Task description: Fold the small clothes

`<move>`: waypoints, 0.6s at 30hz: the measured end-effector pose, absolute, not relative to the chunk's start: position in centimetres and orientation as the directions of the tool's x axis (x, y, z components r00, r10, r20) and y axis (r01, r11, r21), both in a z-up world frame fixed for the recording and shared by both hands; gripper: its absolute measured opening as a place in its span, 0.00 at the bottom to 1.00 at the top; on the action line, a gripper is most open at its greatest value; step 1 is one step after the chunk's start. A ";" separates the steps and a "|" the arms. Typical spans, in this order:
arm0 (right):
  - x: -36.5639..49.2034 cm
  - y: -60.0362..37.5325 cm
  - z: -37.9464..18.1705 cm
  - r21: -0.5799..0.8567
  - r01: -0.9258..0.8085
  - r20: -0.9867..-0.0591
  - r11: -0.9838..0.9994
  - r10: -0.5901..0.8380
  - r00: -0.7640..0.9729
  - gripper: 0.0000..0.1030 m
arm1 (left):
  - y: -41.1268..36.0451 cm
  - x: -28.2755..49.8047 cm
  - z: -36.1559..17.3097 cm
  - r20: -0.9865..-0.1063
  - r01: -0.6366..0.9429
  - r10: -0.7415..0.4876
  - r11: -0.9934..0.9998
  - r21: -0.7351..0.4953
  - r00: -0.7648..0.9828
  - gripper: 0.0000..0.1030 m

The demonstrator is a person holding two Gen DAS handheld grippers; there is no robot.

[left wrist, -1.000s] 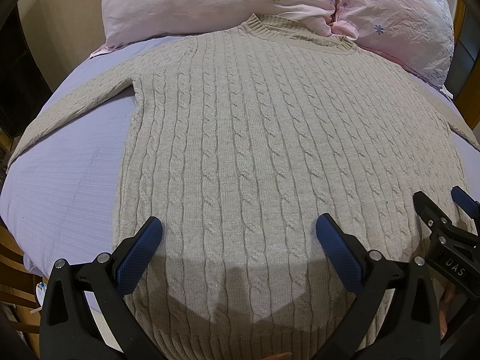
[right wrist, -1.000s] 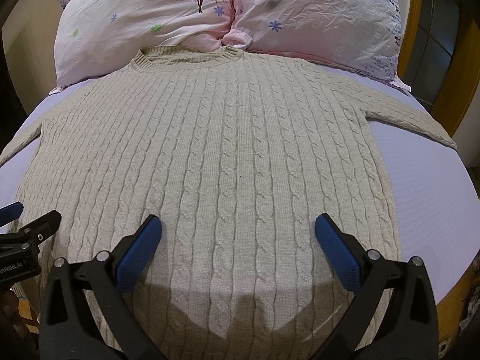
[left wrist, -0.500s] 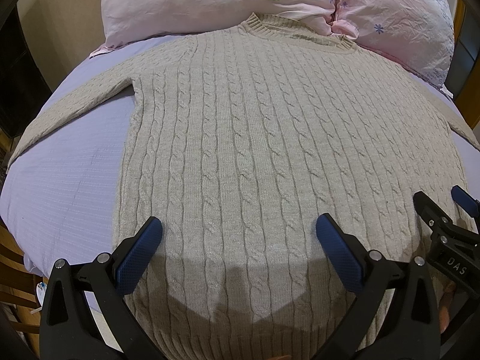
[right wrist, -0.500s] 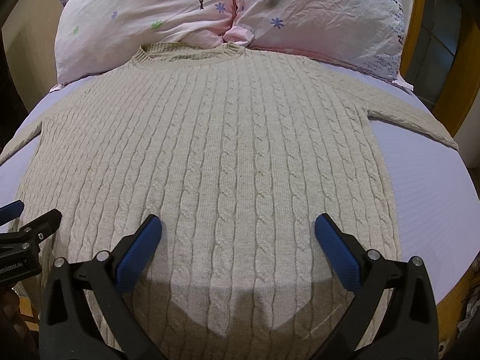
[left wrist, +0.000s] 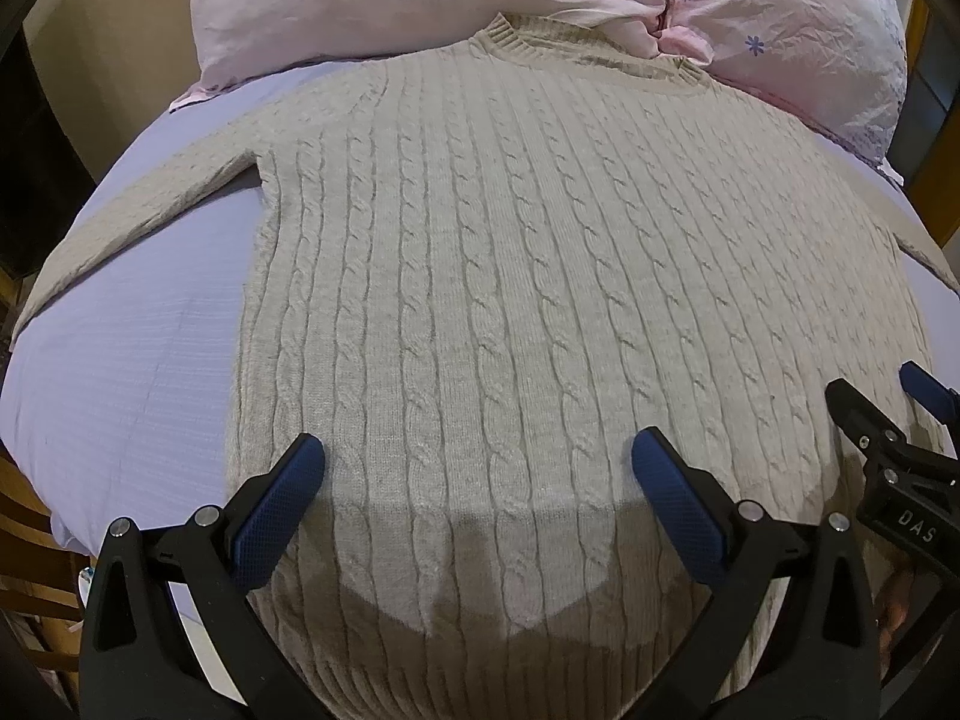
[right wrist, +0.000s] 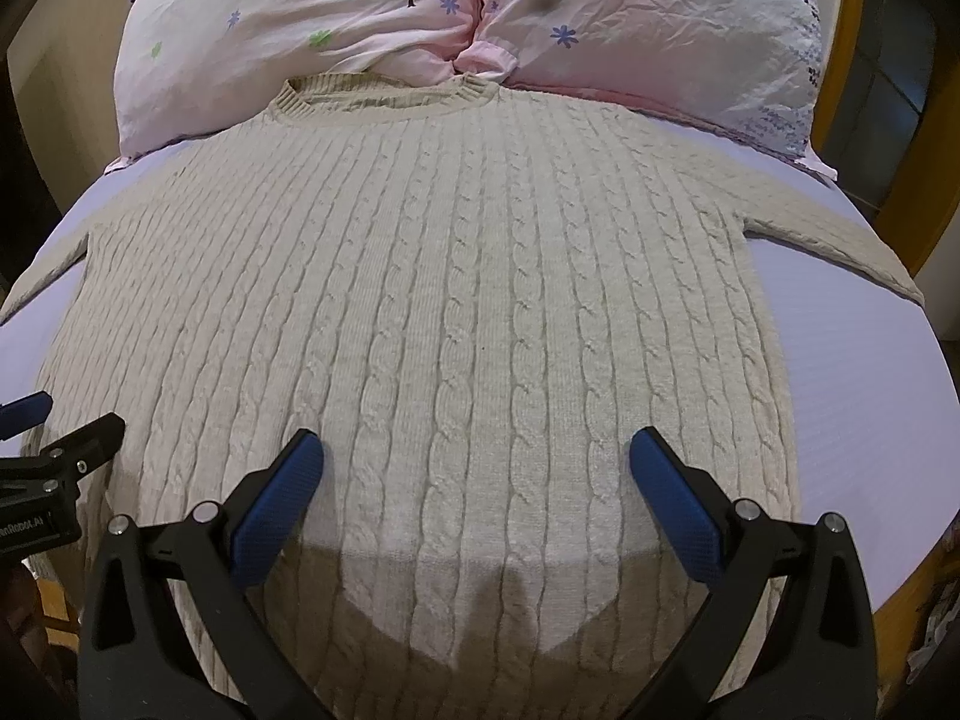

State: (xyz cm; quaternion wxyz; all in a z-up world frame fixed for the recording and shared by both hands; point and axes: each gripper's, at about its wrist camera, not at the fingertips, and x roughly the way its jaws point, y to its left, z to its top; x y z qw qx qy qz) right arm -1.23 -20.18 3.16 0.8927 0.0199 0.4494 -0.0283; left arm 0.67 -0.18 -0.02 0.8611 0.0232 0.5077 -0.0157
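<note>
A beige cable-knit sweater (left wrist: 510, 276) lies flat and spread out on the bed, collar toward the pillows, sleeves out to both sides; it also fills the right wrist view (right wrist: 456, 312). My left gripper (left wrist: 477, 462) is open and empty, hovering above the sweater's lower left part near the hem. My right gripper (right wrist: 474, 459) is open and empty above the lower right part. Each gripper shows at the edge of the other's view: the right one (left wrist: 888, 414) and the left one (right wrist: 54, 426).
The sweater lies on a lilac bed sheet (left wrist: 120, 372), which also shows at right (right wrist: 852, 396). Two pink floral pillows (right wrist: 336, 24) (right wrist: 660, 30) sit at the head. A wooden bed frame (right wrist: 840, 78) runs along the right.
Both grippers have shifted slightly forward and down toward the sweater, so the pillows sit a little higher in view. Both stay open; the sweater has not moved.
</note>
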 end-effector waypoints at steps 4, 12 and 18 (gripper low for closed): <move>-1.6 -20.4 3.0 0.009 -0.010 -0.772 1.000 0.013 0.636 0.98 | -0.2 0.4 -0.2 -0.865 0.053 -0.005 0.998 0.025 0.502 0.99; -1.5 -36.4 7.4 0.202 0.297 -0.608 0.933 -0.119 0.785 0.95 | 4.2 0.3 2.0 -0.719 0.118 -0.249 0.966 -0.228 0.649 0.99; -0.8 -56.3 5.6 0.501 0.658 -0.678 0.563 -0.217 0.702 0.35 | 9.3 2.4 4.2 -0.606 0.040 -0.203 0.962 -0.272 0.769 0.99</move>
